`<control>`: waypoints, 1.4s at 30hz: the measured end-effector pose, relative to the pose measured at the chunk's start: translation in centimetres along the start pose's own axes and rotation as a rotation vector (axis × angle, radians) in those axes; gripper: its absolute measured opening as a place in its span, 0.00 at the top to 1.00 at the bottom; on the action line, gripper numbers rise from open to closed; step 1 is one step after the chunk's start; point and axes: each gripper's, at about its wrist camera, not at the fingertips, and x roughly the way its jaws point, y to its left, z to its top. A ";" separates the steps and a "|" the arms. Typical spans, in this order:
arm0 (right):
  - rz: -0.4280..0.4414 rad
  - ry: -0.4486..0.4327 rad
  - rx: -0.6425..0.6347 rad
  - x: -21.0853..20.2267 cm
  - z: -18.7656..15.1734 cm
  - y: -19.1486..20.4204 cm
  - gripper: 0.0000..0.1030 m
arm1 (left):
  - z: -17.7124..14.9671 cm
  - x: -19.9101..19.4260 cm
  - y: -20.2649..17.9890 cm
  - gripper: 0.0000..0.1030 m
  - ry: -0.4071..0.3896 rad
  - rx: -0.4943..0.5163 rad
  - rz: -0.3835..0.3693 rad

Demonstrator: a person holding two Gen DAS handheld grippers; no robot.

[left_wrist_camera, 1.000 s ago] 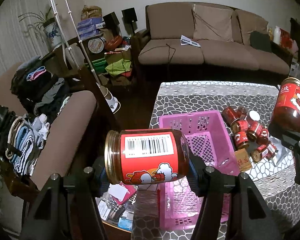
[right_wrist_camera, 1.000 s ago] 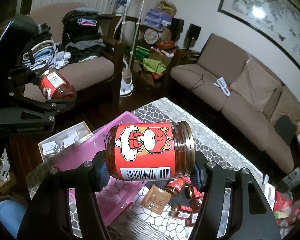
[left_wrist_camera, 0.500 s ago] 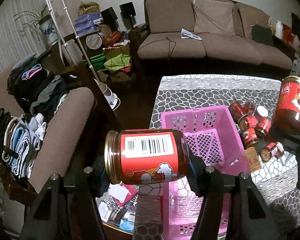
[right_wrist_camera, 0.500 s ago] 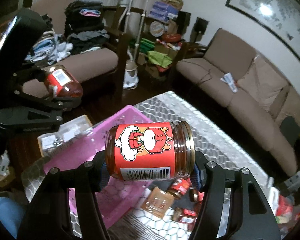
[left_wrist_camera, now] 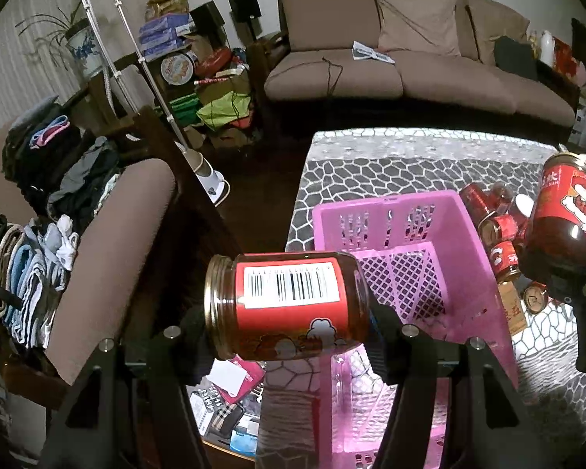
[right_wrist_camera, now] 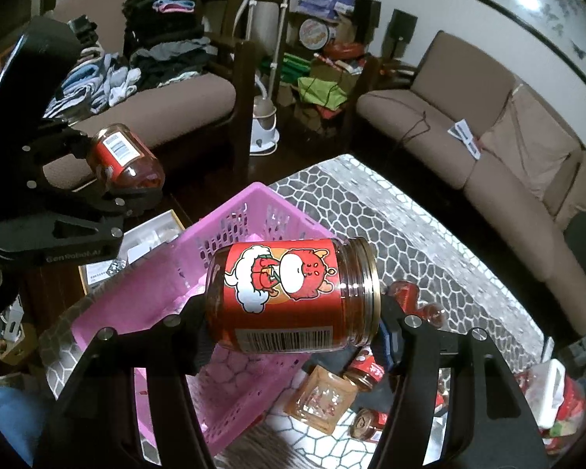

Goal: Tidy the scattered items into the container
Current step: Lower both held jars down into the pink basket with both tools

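Left wrist view: the left gripper [left_wrist_camera: 287, 336] pinches a jar [left_wrist_camera: 289, 305] sideways between its pads, gold lid toward the left, barcode facing up. The jar hangs in the air over the near left corner of the pink basket [left_wrist_camera: 484, 269], which stands on a table [left_wrist_camera: 371, 168] covered in a grey pebble-pattern cloth. The basket looks empty as far as its mesh floor shows. Just right of the basket lies a cluster of small jars [left_wrist_camera: 500, 234] and a flat amber box [left_wrist_camera: 513, 312], touching or nearly touching one another. At the right edge the right gripper's own jar appears, tilted, above that cluster.

From the right wrist, the right gripper [right_wrist_camera: 293, 336] clamps a second jar [right_wrist_camera: 293, 297] sideways, lid to the right (cartoon label up, barcode low on the near side). It hangs above the basket's [right_wrist_camera: 230, 211] right rim, with the loose small jars [right_wrist_camera: 365, 369] and amber box [right_wrist_camera: 320, 398] on the table below and to the right. The left gripper [right_wrist_camera: 136, 185] shows at the left with its jar [right_wrist_camera: 125, 158], off the basket's far-left side. Brown sofas [right_wrist_camera: 468, 144] and a pile of clothes [right_wrist_camera: 164, 43] fill the room behind.
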 end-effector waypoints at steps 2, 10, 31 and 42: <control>0.005 0.006 0.003 0.6 -0.1 -0.1 0.42 | 0.0 0.4 -0.2 0.40 0.006 0.009 0.000; 0.016 0.043 -0.001 3.1 -0.4 0.0 0.42 | -0.1 2.6 -0.7 0.40 0.038 0.022 -0.014; 0.057 0.116 0.020 9.7 -2.1 -1.1 0.42 | -0.9 6.8 -2.7 0.40 0.073 0.075 -0.111; 0.112 0.132 -0.004 12.0 -2.8 -2.0 0.42 | -0.8 8.4 -4.4 0.40 0.082 0.242 -0.119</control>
